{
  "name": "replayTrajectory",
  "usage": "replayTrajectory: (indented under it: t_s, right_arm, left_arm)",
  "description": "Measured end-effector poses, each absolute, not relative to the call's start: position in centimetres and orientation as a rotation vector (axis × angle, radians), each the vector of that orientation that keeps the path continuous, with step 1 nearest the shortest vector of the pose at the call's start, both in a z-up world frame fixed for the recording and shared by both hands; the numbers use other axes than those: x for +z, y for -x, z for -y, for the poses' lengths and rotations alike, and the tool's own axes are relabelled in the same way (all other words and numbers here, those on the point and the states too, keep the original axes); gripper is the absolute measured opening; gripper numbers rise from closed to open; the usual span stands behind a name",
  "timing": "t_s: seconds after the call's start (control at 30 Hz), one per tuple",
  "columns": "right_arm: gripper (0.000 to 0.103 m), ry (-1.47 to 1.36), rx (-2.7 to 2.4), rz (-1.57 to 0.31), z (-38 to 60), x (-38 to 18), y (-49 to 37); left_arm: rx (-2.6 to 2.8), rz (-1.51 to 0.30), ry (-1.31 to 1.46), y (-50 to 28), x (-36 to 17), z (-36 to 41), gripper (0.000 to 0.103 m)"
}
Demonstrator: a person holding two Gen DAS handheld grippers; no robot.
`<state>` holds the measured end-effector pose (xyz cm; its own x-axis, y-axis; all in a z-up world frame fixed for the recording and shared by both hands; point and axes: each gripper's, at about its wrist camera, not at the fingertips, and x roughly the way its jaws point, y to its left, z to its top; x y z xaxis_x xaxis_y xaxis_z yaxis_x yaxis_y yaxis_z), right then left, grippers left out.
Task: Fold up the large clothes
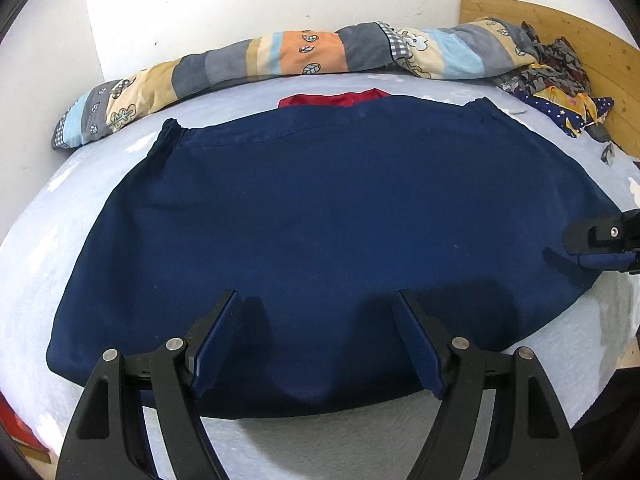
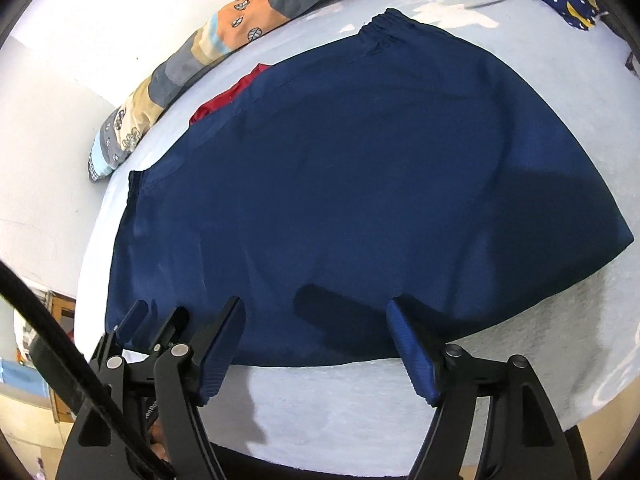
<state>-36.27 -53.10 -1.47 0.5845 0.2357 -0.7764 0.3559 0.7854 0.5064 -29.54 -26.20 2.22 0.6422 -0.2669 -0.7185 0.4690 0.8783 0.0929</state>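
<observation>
- While the navy garment (image 1: 320, 216) lies flat over the middle of the pale blue bed sheet (image 1: 52, 220), both claws stand at its near hem, at the bottom of each frame.
- In the left wrist view, the left gripper (image 1: 318, 340) is wide open, with nothing between its fingers; the hem passes just under them.
- The long axis of the garment runs left to right across this frame, and its elastic waistband (image 1: 176, 128) is at the far edge, in the upper part.
- A red cloth (image 1: 332, 100) shows from behind that far edge, below the patchwork quilt (image 1: 280, 56).
- In the right wrist view, the right gripper (image 2: 316, 344) is also spread open and holds nothing.
- I judge that the next move is to pinch the near hem, which both claws reach equally.
</observation>
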Motion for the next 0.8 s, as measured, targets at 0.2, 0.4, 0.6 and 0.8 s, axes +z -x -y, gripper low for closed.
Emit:
replayTrajectory:
  t_s: [0.2,0.4,0.6,0.8]
  right_arm:
    - [0.079,-0.689,-0.077,-0.967,52.9,-1.4,36.0]
    - [0.079,-0.701,-0.075,-0.964,53.0,-1.4,36.0]
    - [0.079,-0.708,-0.077,-0.962,52.9,-1.4,36.1]
    - [0.079,-0.715,-0.076,-0.961,52.9,-1.4,36.1]
  left_arm:
    - [-0.420,-0.760,-0.289,29.8,2.3,26.2,0.077]
    - [-0.430,-0.742,-0.292,30.1,2.7,26.3,0.077]
    - [-0.437,-0.689,-0.309,30.9,3.7,26.6,0.077]
    - [-0.443,-0.620,-0.328,31.7,5.1,26.9,0.077]
